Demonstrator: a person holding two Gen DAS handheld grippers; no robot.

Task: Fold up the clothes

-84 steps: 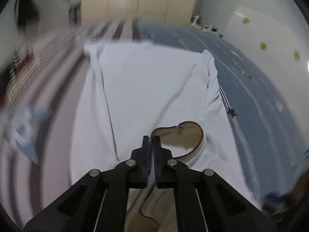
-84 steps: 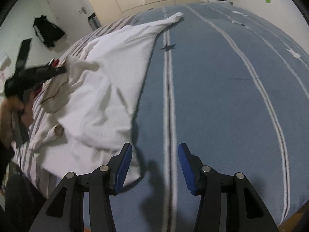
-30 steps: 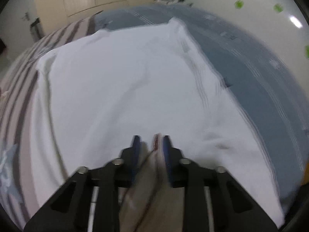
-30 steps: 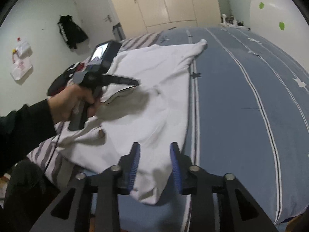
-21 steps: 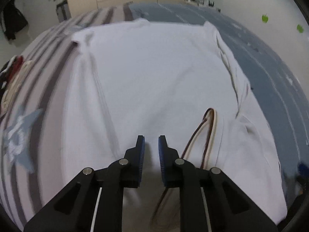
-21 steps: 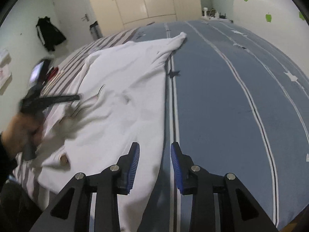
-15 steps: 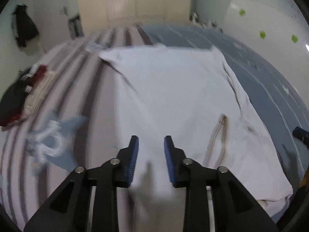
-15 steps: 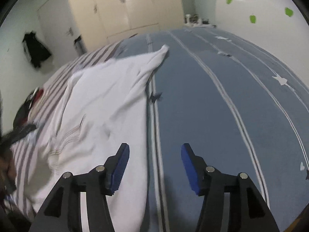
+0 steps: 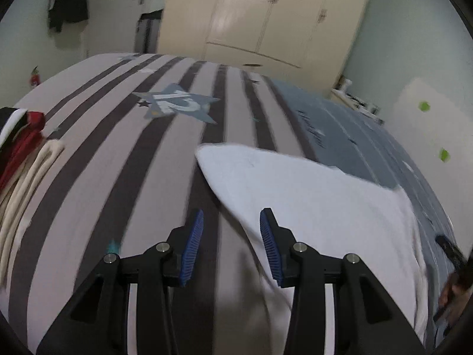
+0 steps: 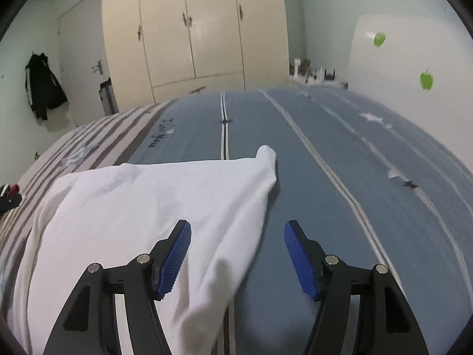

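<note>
I had the left gripper [image 9: 231, 244] up over the bed [image 9: 124, 159], jaws apart, nothing between them. The white shirt [image 9: 310, 195] lay spread flat just to its right, one edge running under the right-hand pad. Past it on the striped half of the cover sat a blue star [image 9: 177, 103] with a white number, "12" as best I could read through the blur. A pile of folded clothes [image 9: 23, 153], red and cream, sat at the far left.

My right gripper [image 10: 238, 256] hung wide open and empty above the shirt's [image 10: 153, 207] right edge, left pad over the cloth, right pad over bare blue bedcover [image 10: 340, 177]. Dark script [image 10: 161, 139] ran along the blue part beyond the shirt, too smeared to read. Green apple stickers [image 10: 426, 80] dotted the white board on the right. Cream wardrobe [image 10: 192, 35] stood behind.
</note>
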